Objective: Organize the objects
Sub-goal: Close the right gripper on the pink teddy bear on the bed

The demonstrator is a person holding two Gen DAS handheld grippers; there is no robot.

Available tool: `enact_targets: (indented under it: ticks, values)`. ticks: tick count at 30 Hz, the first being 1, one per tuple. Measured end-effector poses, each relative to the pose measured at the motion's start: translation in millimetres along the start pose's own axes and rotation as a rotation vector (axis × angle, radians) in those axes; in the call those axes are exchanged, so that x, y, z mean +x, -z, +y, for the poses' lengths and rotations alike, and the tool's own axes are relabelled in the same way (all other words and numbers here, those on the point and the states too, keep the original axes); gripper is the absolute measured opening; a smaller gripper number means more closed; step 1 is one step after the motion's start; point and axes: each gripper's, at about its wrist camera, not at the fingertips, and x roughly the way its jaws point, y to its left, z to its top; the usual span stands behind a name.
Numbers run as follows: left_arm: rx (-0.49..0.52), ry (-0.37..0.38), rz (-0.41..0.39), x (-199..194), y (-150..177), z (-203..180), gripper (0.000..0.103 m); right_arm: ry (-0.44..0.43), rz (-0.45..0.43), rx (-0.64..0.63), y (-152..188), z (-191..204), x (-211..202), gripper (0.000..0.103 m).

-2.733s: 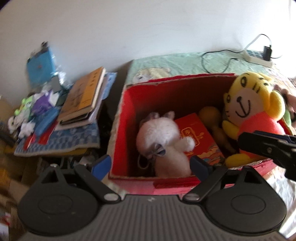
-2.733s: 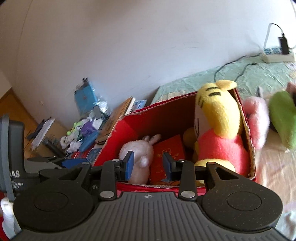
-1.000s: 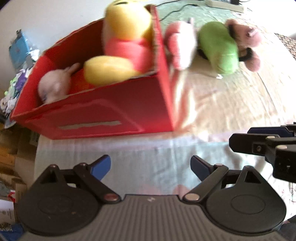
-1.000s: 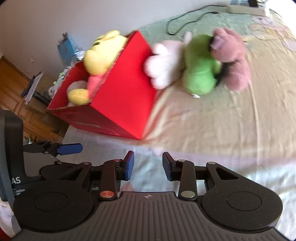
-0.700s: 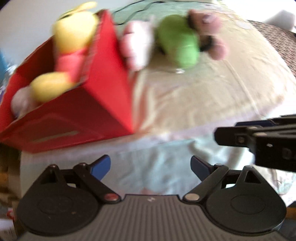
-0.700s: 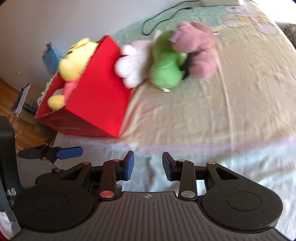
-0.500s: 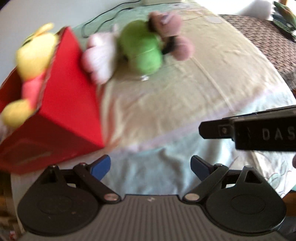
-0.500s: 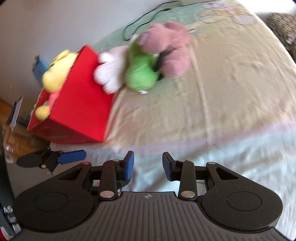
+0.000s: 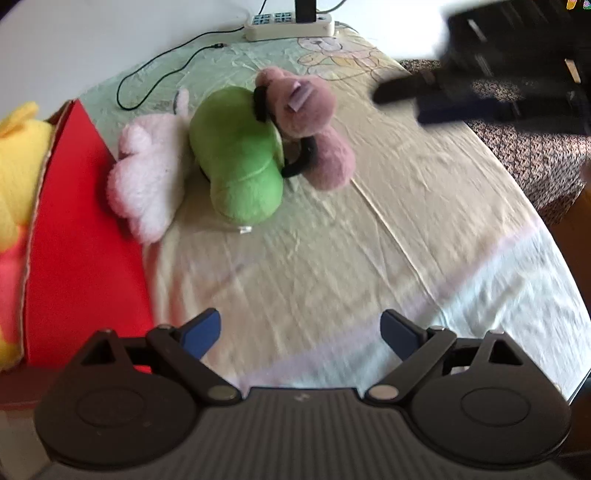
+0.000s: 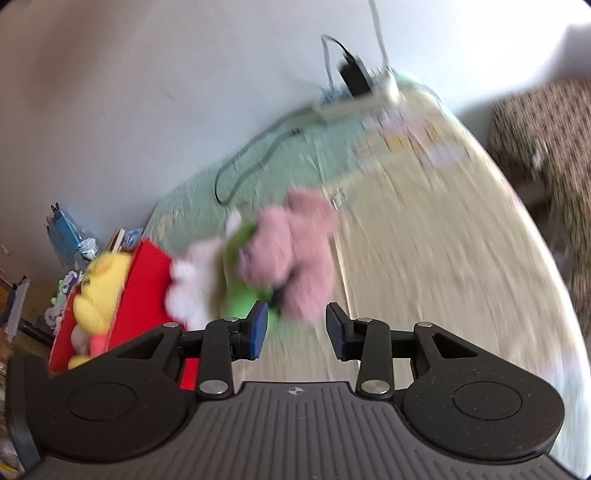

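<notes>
Three soft toys lie together on the bed: a pale pink one (image 9: 147, 184), a green one (image 9: 240, 166) and a mauve one (image 9: 306, 118). They sit just right of a red box (image 9: 81, 236) that holds a yellow plush (image 9: 14, 173). My left gripper (image 9: 301, 334) is open and empty over the bare sheet in front of them. My right gripper (image 10: 297, 330) is open and empty, close above the mauve toy (image 10: 291, 254) and green toy (image 10: 240, 295); it also shows blurred in the left wrist view (image 9: 424, 99). The right wrist view is blurred.
A white power strip (image 9: 288, 26) with a black cable (image 9: 155, 70) lies at the head of the bed by the wall. A brown patterned seat (image 9: 535, 136) stands to the right of the bed. Clutter and books (image 10: 74, 240) sit left of the box.
Both grippers swung away from the red box to the toys on the bed. The right gripper has moved forward and up over the mauve and green toys. Both stay open.
</notes>
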Motion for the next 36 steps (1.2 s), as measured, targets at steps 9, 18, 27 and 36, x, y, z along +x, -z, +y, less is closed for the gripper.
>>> enact_targets:
  ticks: [9,18,27,36]
  values:
    - [0.007,0.004,0.005,6,6,11,0.093,0.087,0.053,-0.182,-33,28,75,0.043]
    - [0.03,0.065,-0.054,-1,-4,16,0.093,0.03,0.093,0.076,-21,-27,77,0.041]
    - [0.075,0.143,-0.13,0,-43,-2,0.093,0.079,0.077,0.216,-13,-82,54,0.039]
    - [0.059,0.275,-0.156,27,-89,-19,0.087,0.023,0.071,0.26,-12,-119,54,0.039]
